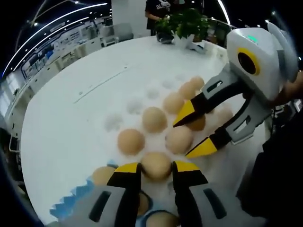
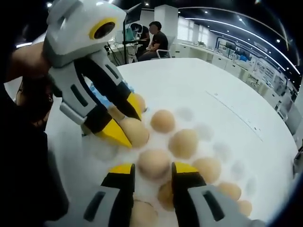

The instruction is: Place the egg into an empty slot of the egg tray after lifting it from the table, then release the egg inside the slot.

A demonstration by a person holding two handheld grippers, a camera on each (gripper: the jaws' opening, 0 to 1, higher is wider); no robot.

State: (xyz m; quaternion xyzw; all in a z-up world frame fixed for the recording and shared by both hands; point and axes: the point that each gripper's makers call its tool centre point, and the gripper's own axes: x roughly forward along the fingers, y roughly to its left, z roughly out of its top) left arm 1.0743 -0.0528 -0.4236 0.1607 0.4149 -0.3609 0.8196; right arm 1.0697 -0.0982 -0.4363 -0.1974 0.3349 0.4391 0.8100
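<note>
In the left gripper view we see our left tongs [image 1: 156, 168] set apart around an egg [image 1: 155, 164] seated in the white egg tray [image 1: 137, 105] on the white counter [image 1: 71, 113]. Our right tongs [image 2: 152, 169] likewise stand apart around a brown egg [image 2: 154, 162] in the tray, the jaws beside it without clearly pressing.

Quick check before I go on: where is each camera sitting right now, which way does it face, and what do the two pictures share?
Left gripper view: rides the left gripper, looking along its jaws across the egg tray; the right gripper enters from the right.
Right gripper view: rides the right gripper, facing the opposite way over the tray; the left gripper enters from the left.
Shared: tray, eggs, white table, both grippers.
</note>
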